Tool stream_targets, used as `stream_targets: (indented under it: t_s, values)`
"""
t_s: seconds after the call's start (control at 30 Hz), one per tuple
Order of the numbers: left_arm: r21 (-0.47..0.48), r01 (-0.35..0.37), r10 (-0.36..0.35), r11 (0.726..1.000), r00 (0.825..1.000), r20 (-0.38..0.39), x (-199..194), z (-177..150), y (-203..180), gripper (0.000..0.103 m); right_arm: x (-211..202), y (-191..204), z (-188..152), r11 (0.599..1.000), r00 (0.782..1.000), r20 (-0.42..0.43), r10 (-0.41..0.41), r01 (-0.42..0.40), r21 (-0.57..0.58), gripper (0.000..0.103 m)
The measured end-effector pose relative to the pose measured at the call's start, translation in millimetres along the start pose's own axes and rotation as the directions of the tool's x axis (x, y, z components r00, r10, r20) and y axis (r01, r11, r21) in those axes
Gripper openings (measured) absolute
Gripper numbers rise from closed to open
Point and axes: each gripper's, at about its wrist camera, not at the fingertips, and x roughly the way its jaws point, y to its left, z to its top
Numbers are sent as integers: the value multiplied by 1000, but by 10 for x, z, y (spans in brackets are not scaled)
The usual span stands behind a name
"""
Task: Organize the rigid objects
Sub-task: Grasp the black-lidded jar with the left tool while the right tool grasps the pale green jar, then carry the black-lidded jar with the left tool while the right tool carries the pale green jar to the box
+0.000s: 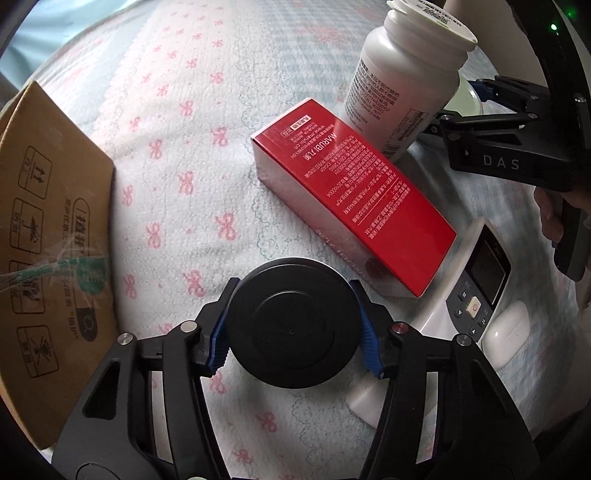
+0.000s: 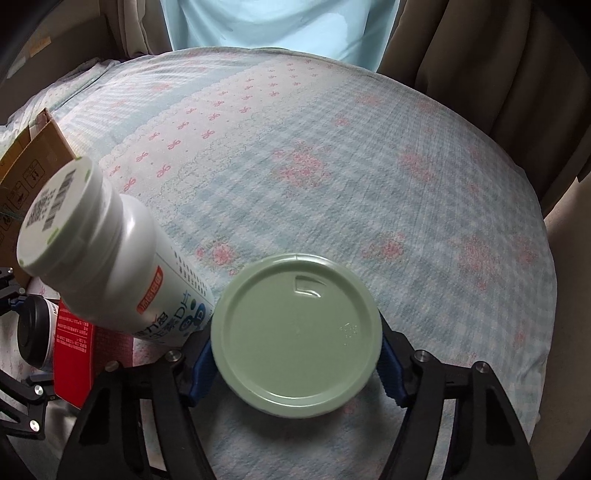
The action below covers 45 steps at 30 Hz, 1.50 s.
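Note:
A black-lidded jar [image 1: 293,325] stands on the bedspread between the blue pads [image 1: 221,332] of my left gripper [image 1: 294,317], and both pads press on its sides. My right gripper [image 2: 295,343] is shut the same way on a pale green-lidded jar [image 2: 295,332]. A red carton [image 1: 351,195] lies flat between the two jars. A white pill bottle [image 1: 402,85] stands just beyond the carton. In the right wrist view the bottle [image 2: 103,254] rises just left of the green lid. The right gripper [image 1: 461,105] shows behind the bottle in the left wrist view.
An open cardboard box [image 1: 48,240] sits at the left, also seen far left [image 2: 33,162] in the right wrist view. A white remote control [image 1: 476,295] and a white earbud case [image 1: 506,332] lie right of the red carton. A person's light blue top [image 2: 277,22] is beyond the bed.

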Motion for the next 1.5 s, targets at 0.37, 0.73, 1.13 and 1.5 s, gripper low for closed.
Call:
stream_targets:
  t_s: [0.37, 0.73, 1.13, 1.5]
  values:
    - [-9, 36, -36, 999, 999, -2, -86, -70, -89, 53, -66, -46, -8, 998, 1000, -3, -1, 2, 68, 66]
    - [-11, 74, -73, 997, 995, 67, -715, -76, -243, 53, -740, -183, 18, 978, 998, -6, -56, 56, 201, 66]
    - [18, 83, -85, 996, 975, 205, -2132, 294, 74, 53, -2054, 166, 490, 964, 993, 76, -96, 73, 255, 66]
    - [17, 125, -125, 992, 967, 224, -2959, -87, 1017, 53, -2880, 1223, 915, 949, 993, 101, -66, 31, 312, 66]
